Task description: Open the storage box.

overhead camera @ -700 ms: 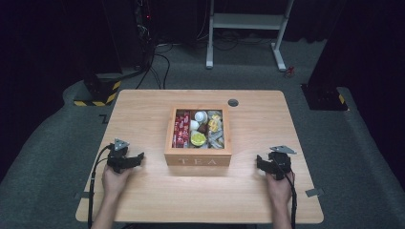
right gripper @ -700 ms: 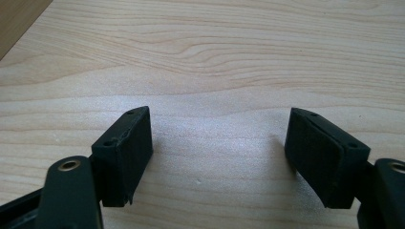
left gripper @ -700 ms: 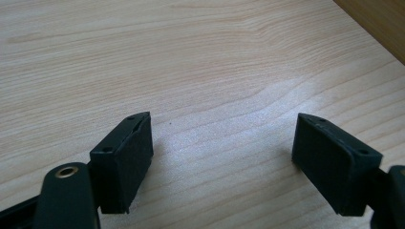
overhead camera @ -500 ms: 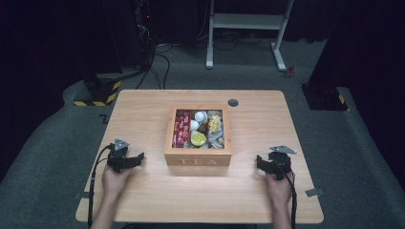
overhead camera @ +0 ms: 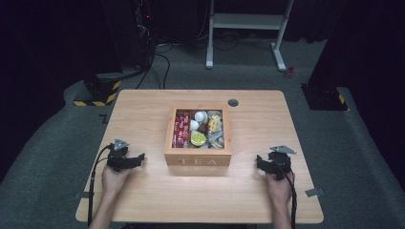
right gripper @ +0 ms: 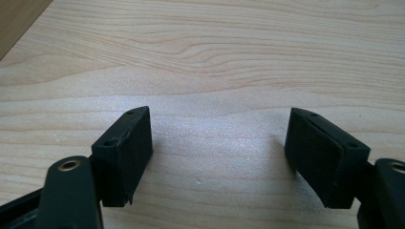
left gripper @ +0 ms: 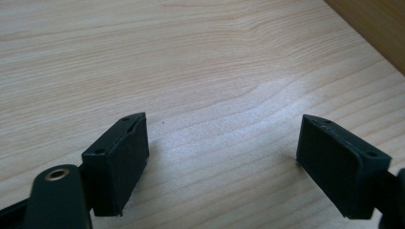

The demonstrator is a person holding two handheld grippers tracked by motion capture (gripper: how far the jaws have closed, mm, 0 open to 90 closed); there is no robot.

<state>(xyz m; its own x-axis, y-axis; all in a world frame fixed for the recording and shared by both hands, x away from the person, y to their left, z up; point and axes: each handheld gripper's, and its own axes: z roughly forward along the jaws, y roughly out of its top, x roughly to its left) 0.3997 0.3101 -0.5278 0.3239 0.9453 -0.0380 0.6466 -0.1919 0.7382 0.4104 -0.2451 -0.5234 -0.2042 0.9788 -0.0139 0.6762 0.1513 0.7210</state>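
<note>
The left gripper (overhead camera: 138, 158) and right gripper (overhead camera: 260, 162) are resting on the table (overhead camera: 143, 200), flanking the tea box (overhead camera: 197, 160). Both are holding their jaws spread wide over bare wood

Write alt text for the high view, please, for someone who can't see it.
A person's two hands rest on a light wooden table, each holding an open black claw, the left claw and the right claw on either side of an open wooden tea box marked TEA. The box holds assorted small packets, red ones at its left.

Pale matt wood table (overhead camera: 143, 109); wooden box (overhead camera: 198, 160).
</note>
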